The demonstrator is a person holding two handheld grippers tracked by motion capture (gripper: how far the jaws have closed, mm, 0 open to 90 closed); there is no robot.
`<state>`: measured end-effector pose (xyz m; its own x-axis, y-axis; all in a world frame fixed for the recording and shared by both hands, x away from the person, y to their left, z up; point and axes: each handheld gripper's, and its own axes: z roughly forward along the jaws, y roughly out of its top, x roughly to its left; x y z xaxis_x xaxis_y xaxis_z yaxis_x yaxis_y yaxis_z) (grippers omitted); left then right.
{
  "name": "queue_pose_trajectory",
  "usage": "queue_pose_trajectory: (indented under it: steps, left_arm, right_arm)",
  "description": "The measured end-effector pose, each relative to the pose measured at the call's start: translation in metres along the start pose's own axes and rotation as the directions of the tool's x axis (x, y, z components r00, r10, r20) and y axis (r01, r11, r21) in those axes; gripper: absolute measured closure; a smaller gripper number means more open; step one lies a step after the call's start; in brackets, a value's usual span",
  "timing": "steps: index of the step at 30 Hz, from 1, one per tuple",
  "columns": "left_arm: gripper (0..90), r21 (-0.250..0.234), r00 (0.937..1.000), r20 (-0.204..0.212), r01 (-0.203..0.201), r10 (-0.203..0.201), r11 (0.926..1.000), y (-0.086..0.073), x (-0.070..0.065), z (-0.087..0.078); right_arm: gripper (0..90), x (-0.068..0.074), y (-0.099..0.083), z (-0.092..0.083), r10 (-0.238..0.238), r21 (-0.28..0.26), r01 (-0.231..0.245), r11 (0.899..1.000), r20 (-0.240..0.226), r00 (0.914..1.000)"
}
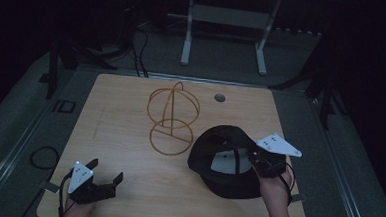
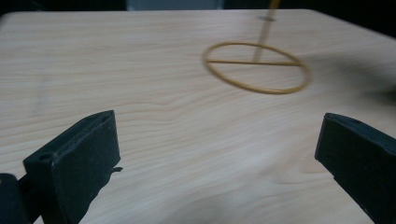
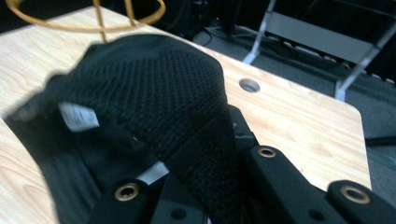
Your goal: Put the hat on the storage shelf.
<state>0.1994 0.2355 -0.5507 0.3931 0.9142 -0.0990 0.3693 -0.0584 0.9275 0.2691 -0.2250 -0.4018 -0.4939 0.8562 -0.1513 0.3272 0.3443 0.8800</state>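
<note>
right gripper (image 1: pixel 252 159) clenched on black cap (image 1: pixel 218 162), cap hanging from its jaws toward its left | left gripper (image 1: pixel 108 171) released, bare table (image 1: pixel 127 185) beneath | wire stand (image 1: pixel 172 120) beyond both

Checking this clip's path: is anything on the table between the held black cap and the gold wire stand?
Nothing visible does. The right gripper is shut on the black cap, and only bare table lies between it and the gold wire stand.

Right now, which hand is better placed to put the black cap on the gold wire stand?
The right. The right gripper is shut on the black cap, beside the gold wire stand. The left gripper is open and holds nothing, near the table's front left corner, farther from the stand.
</note>
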Motion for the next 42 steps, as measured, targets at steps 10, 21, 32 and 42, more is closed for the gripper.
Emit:
queue_pose_trajectory:
  steps: [10,21,32,42]
  left_arm:
    - [0.2,-0.097,0.9878,0.149,-0.03,0.044,0.9949,0.022,-0.039,0.0]
    - [0.2,-0.075,0.9592,0.265,-0.082,0.099,0.9938,0.039,-0.082,0.018]
    - [5.5,-0.09,0.9138,0.367,-0.151,0.174,0.9844,0.055,-0.115,0.034]
    - [18.4,-0.082,0.9003,0.391,-0.173,0.192,0.9814,0.074,-0.122,0.05]
  right_arm:
    - [88.9,0.005,0.017,-0.019,-0.021,-0.072,0.018,0.997,-0.035,0.9992]
    - [88.8,0.017,0.021,-0.026,-0.032,-0.127,0.022,0.992,-0.079,0.9964]
    - [88.8,0.028,0.022,-0.025,-0.045,-0.137,0.029,0.99,-0.116,0.9922]
    - [88.8,0.037,0.025,-0.028,-0.084,-0.142,0.062,0.988,-0.152,0.9848]
